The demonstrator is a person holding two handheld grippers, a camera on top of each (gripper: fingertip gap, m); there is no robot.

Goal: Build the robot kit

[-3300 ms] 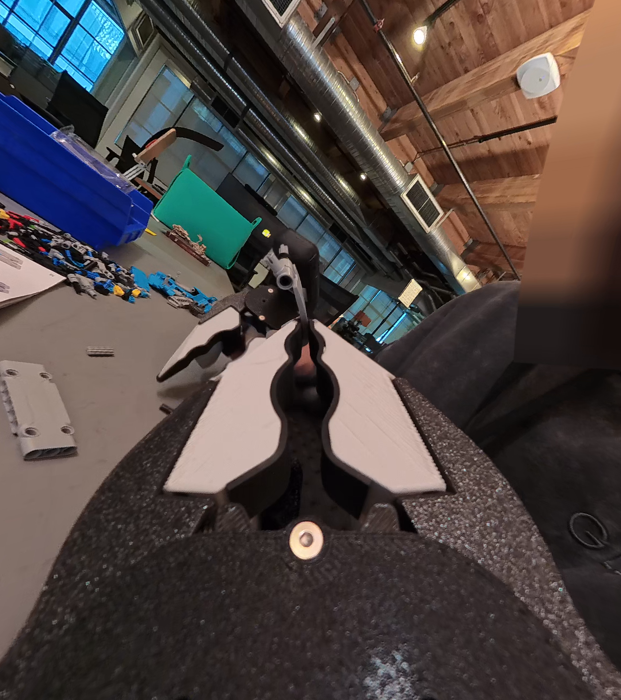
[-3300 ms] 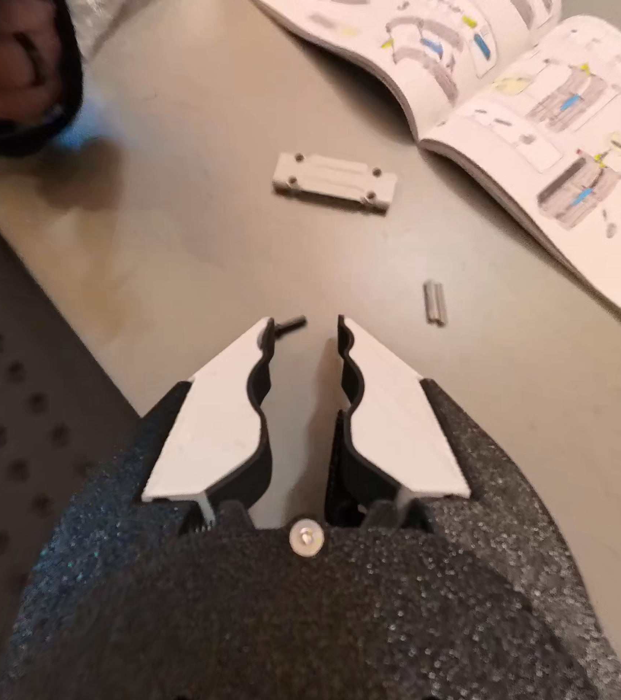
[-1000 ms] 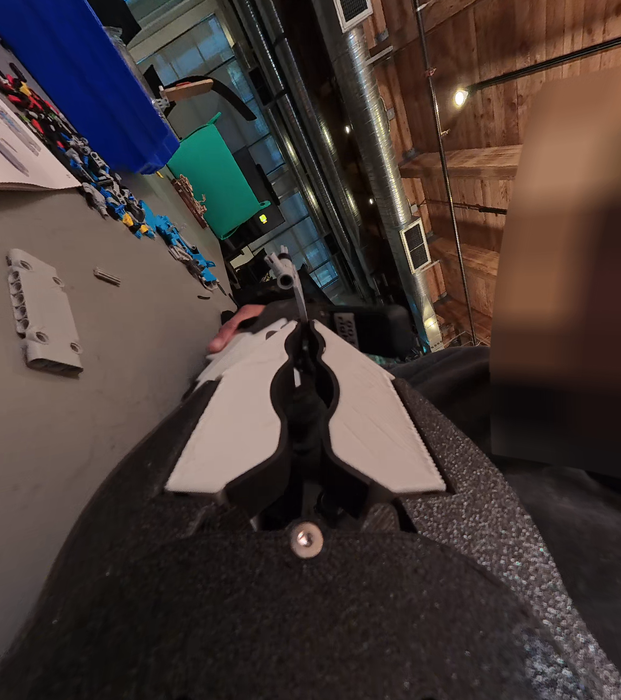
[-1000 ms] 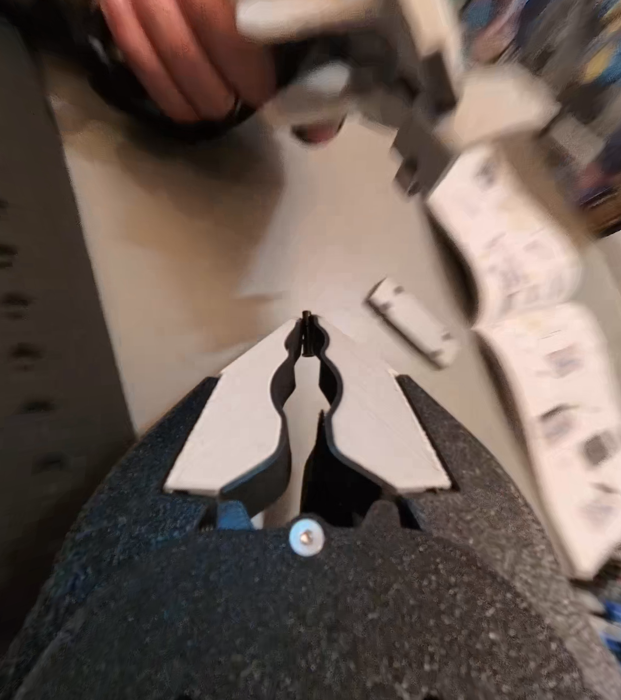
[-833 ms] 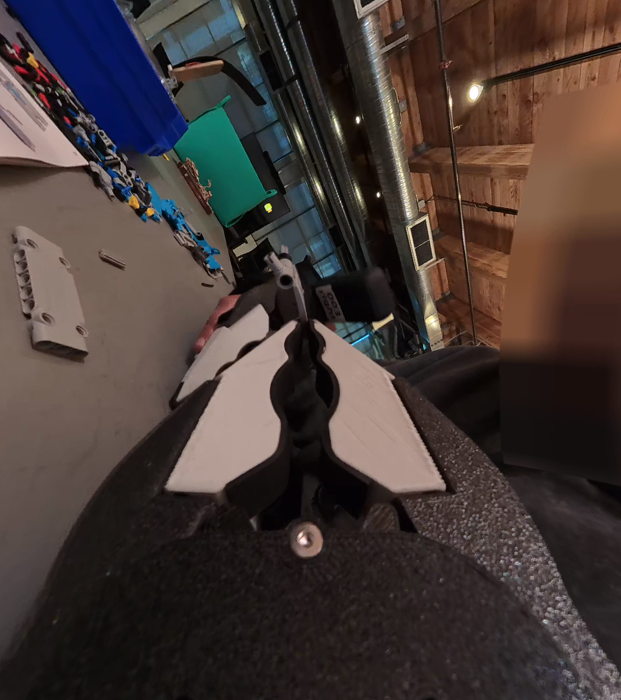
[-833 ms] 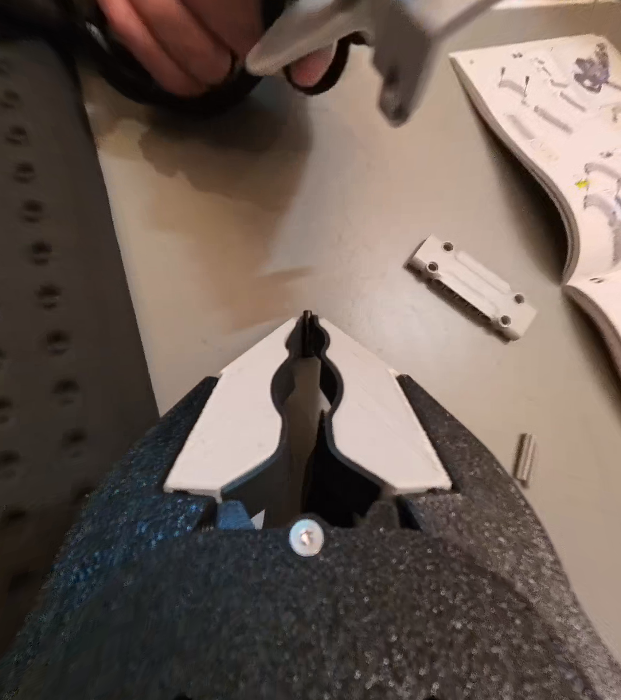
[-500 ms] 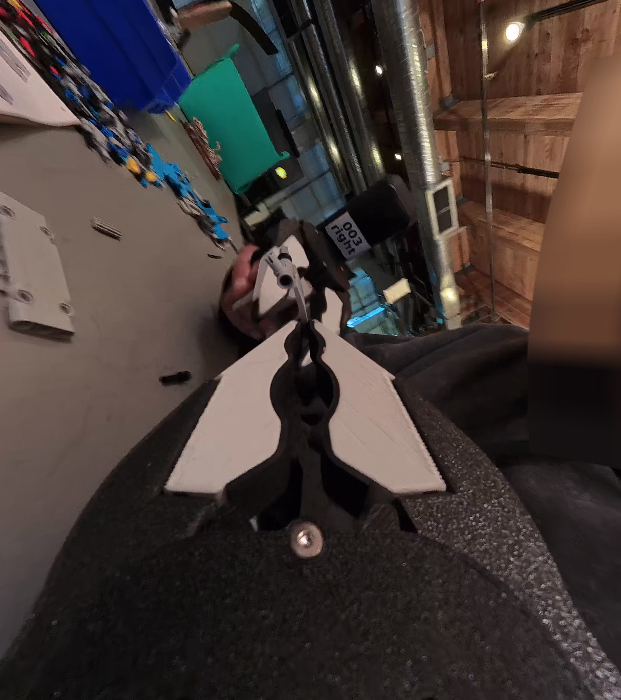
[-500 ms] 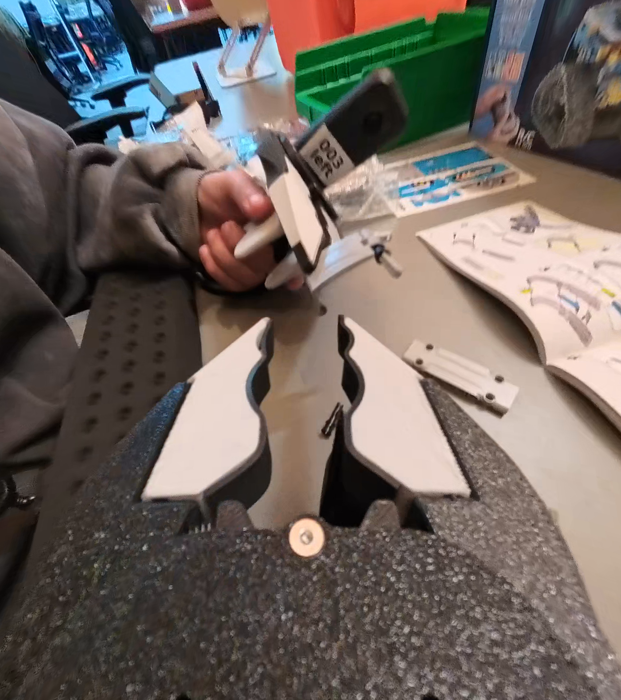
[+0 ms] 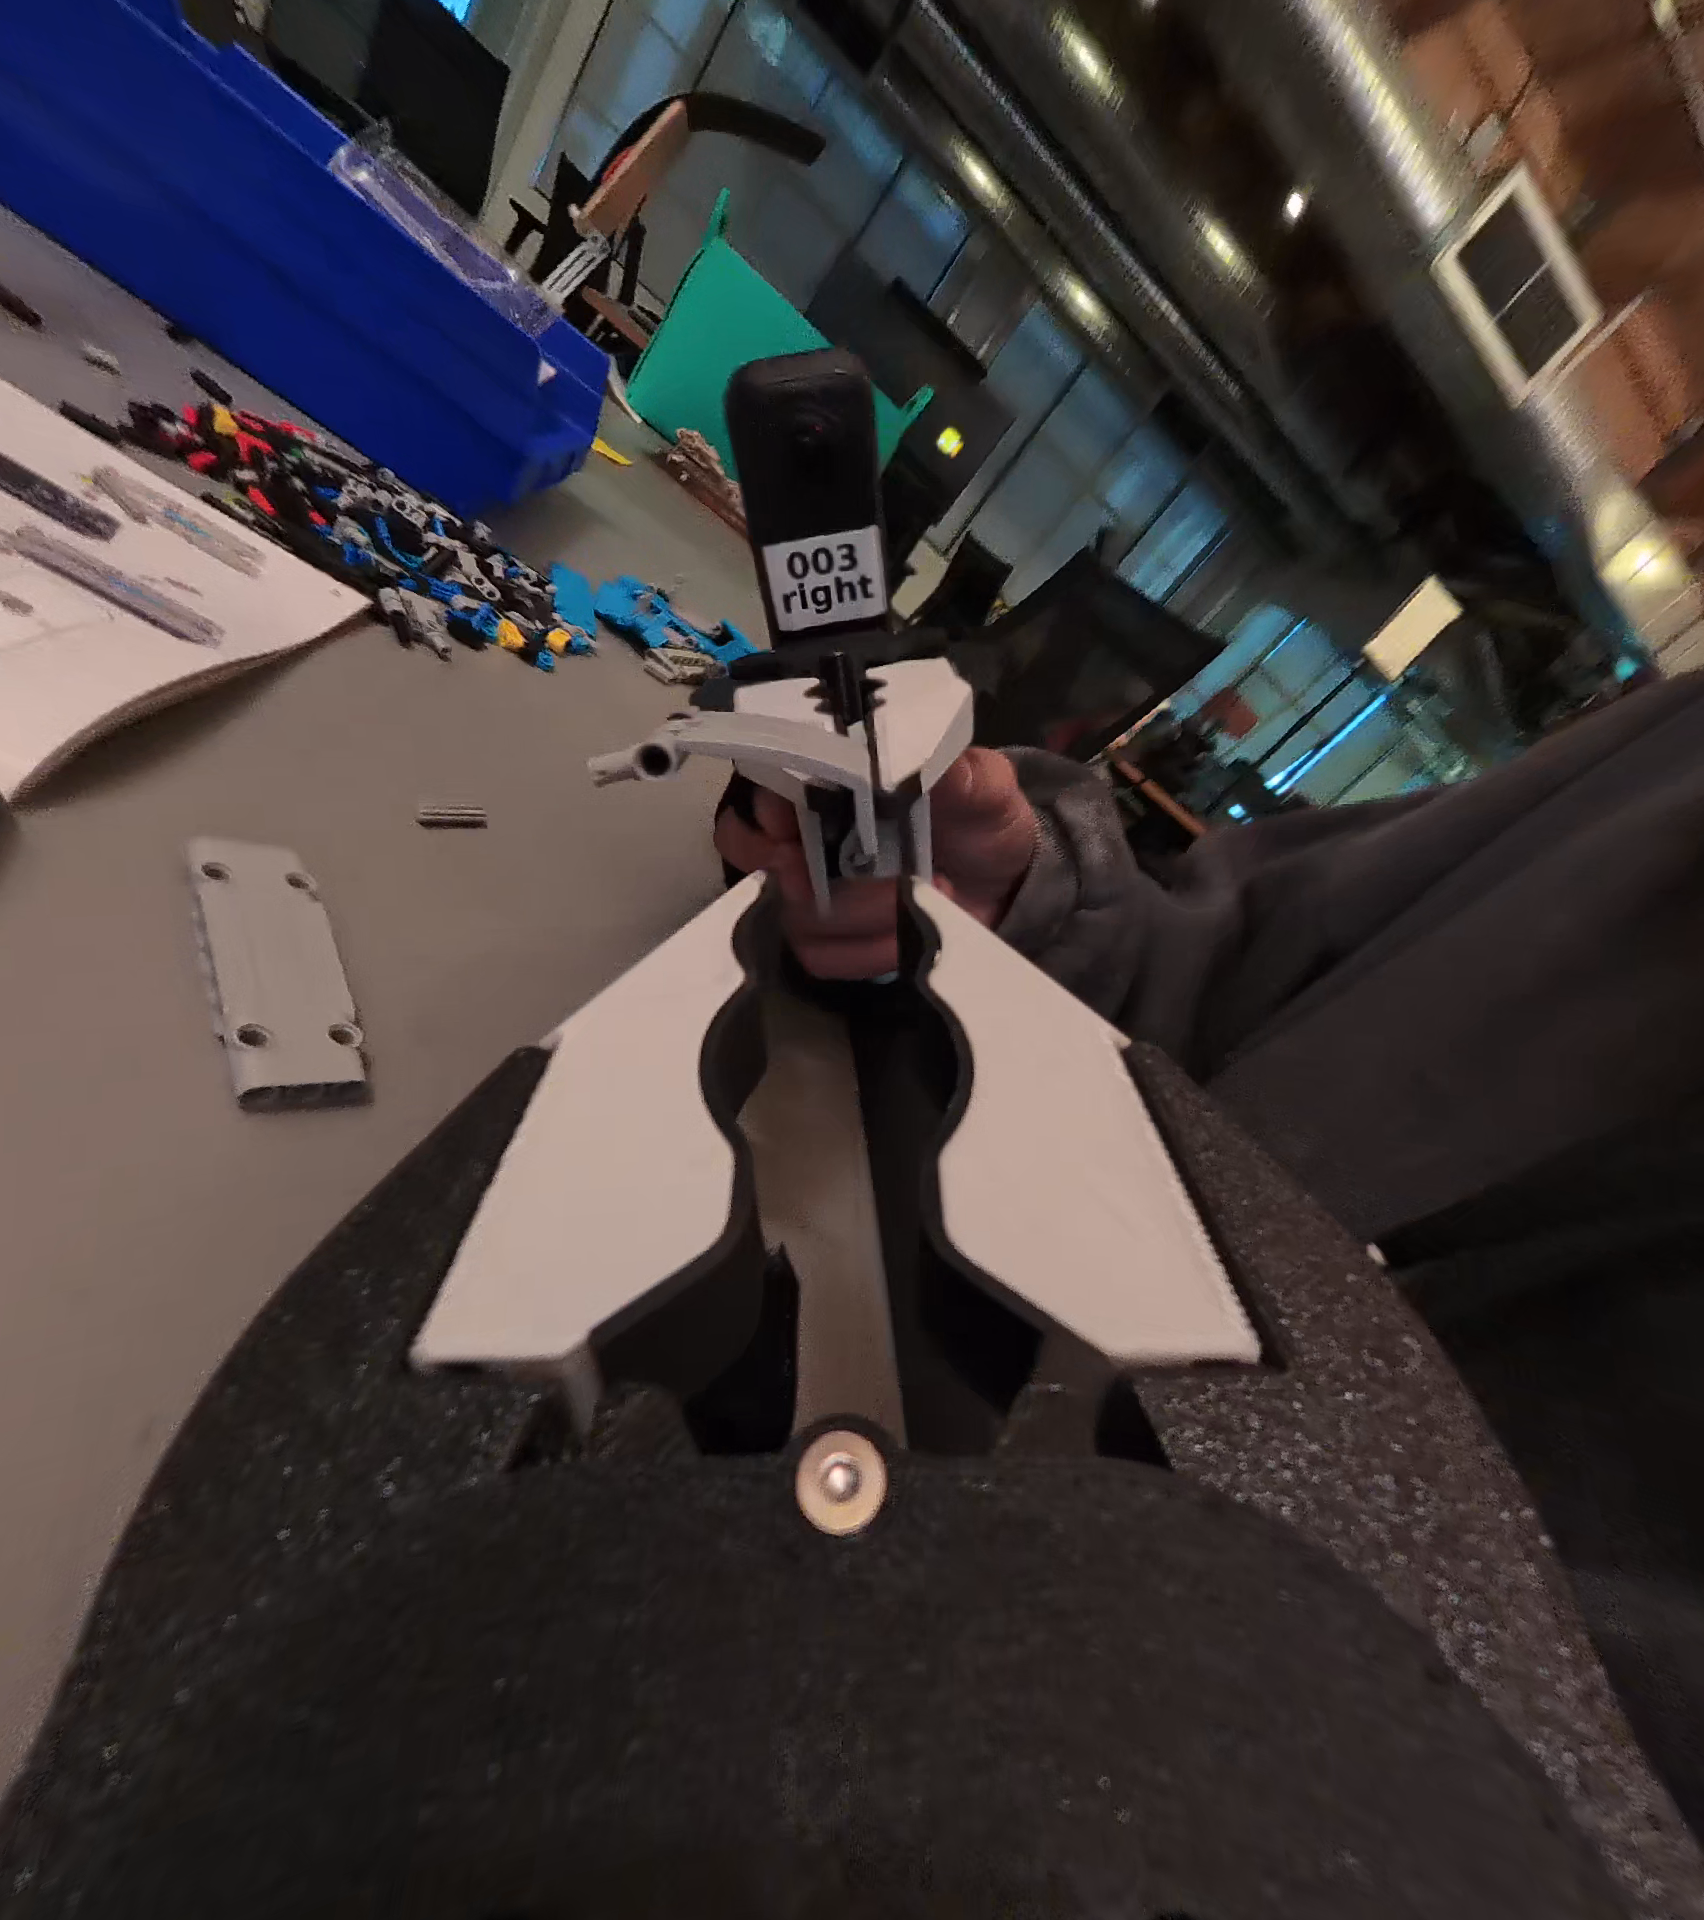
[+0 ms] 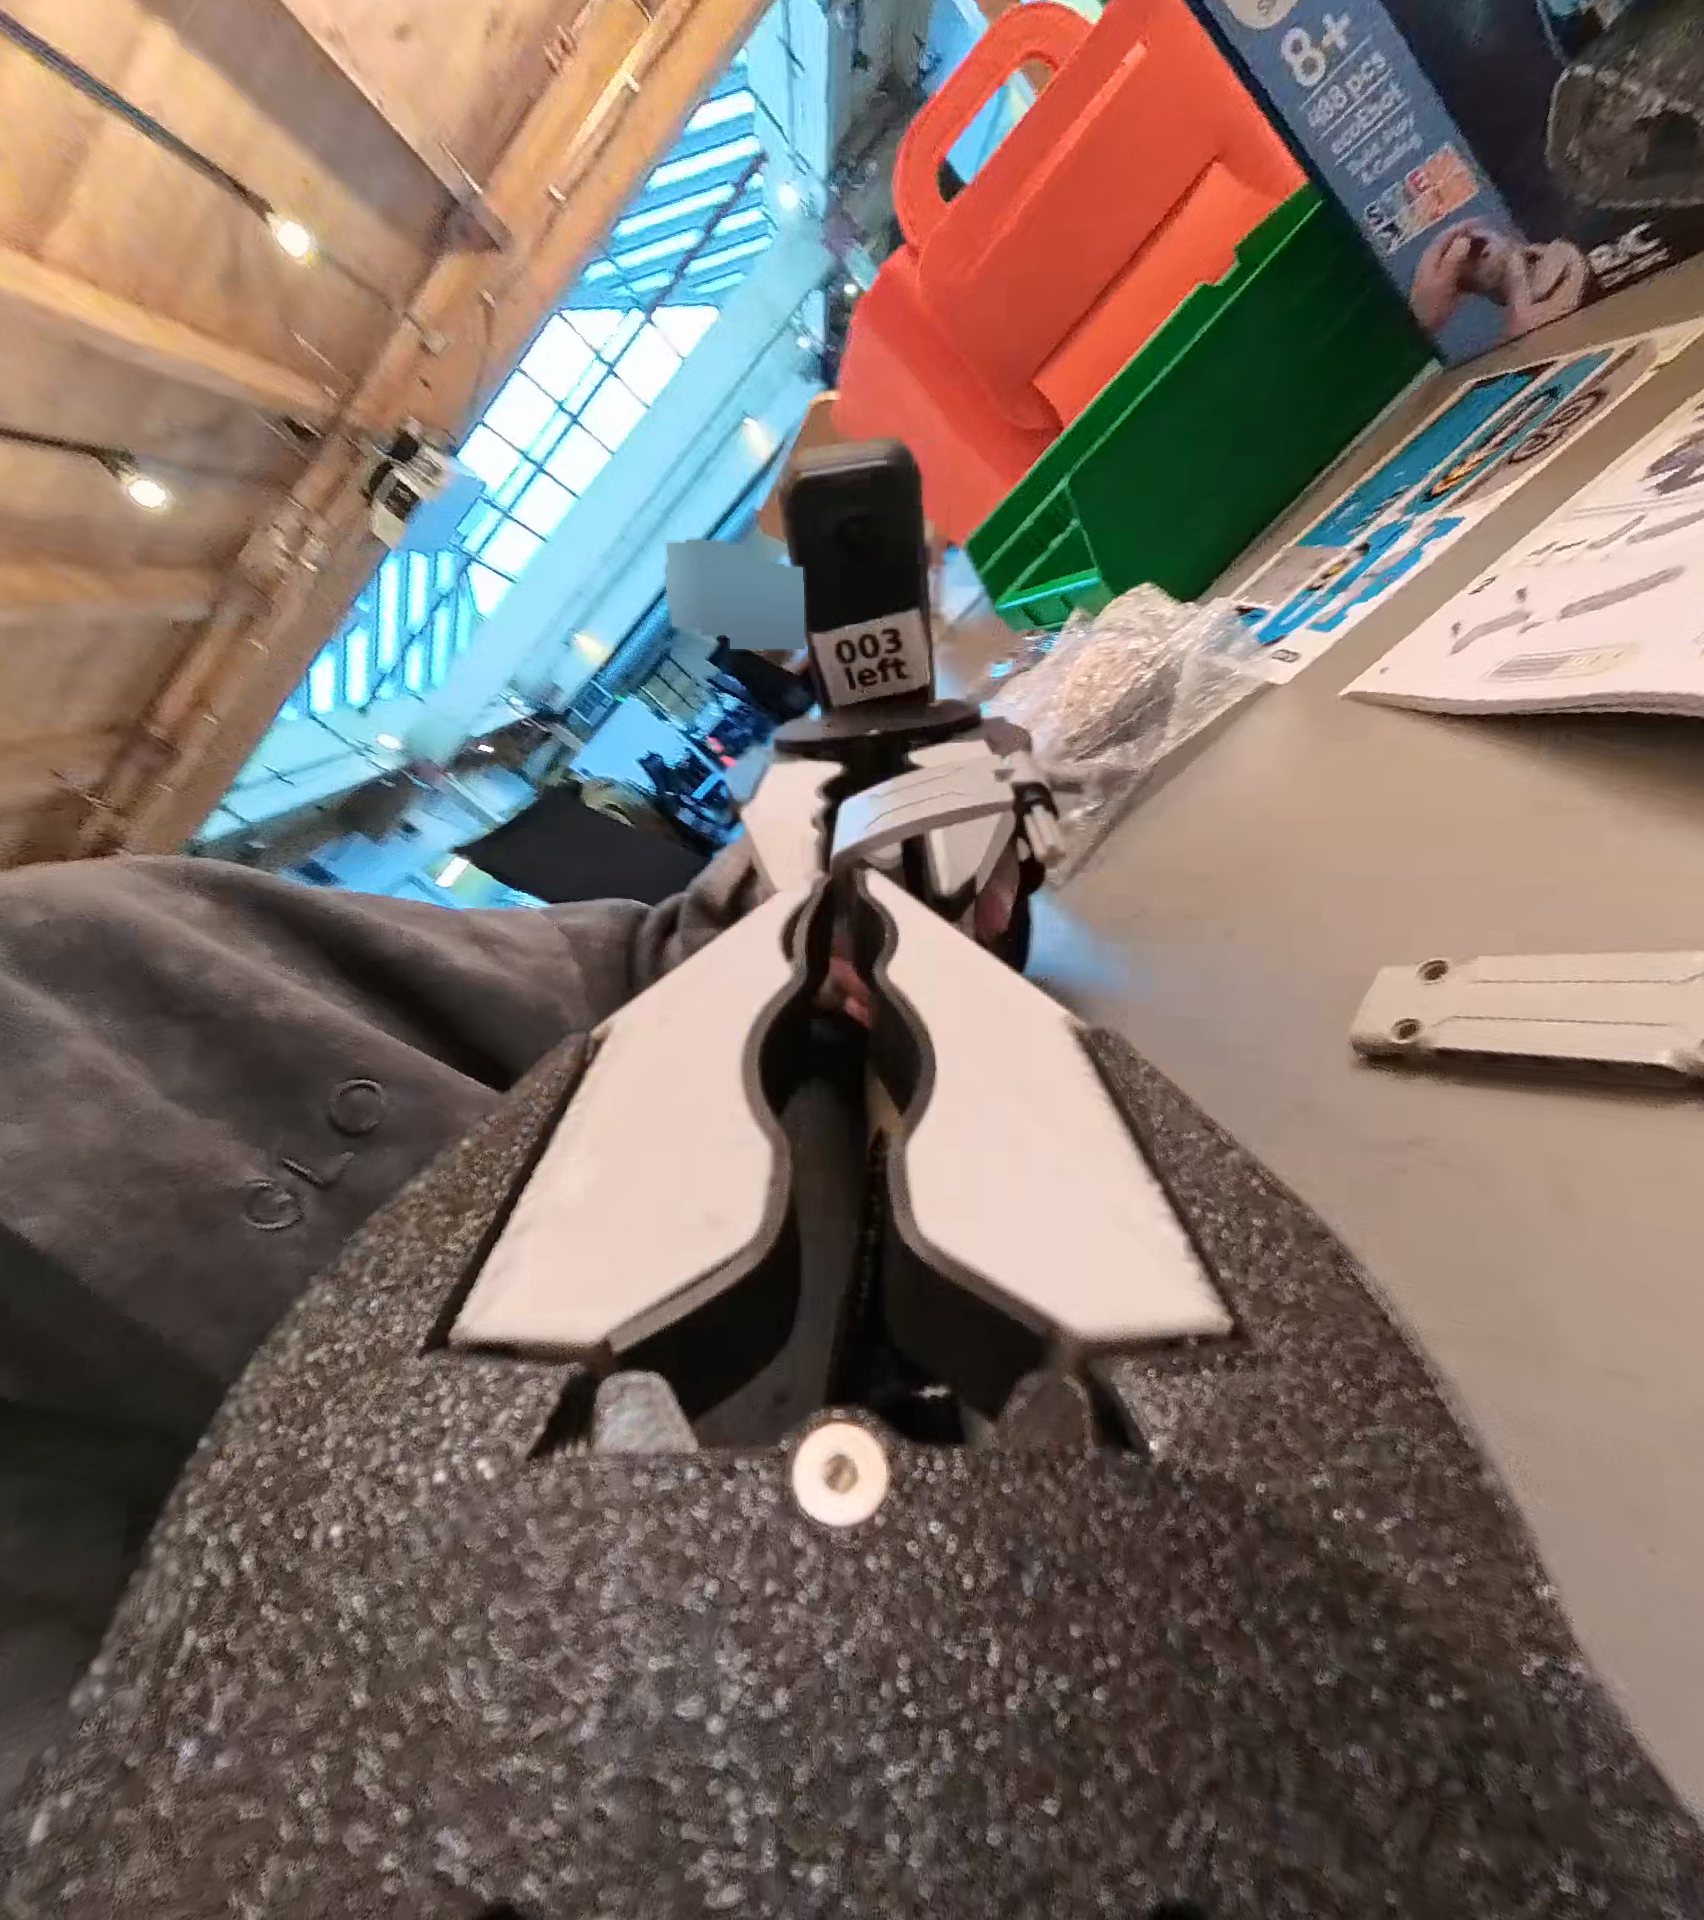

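Observation:
My right gripper (image 10: 840,883) is shut on one end of a thin grey curved piece (image 10: 941,802), held up above the table (image 10: 1347,1195). The piece has a small connector at its far end. In the left wrist view the right gripper (image 9: 858,847) faces me with the curved piece (image 9: 723,743) sticking out to the left, and a hand (image 9: 978,821) wraps its grip. My left gripper (image 9: 843,914) is open and empty, just in front of the right one and apart from the piece. Its fingers (image 10: 783,826) show beyond the piece in the right wrist view.
A flat grey panel (image 9: 276,966) (image 10: 1575,1013) and a short grey pin (image 9: 451,817) lie on the table. An open booklet (image 9: 48,592) (image 10: 1606,623), a pile of small parts (image 9: 412,551), a blue bin (image 9: 204,239), plastic bags (image 10: 1128,665), a green bin (image 10: 1191,416) and an orange case (image 10: 1066,239) stand farther back. Less than 4 cm separates the two grippers' tips.
My left gripper has opened and let go of the curved piece. My right gripper, open half a second ago after dropping a black pin, has shut on the piece.

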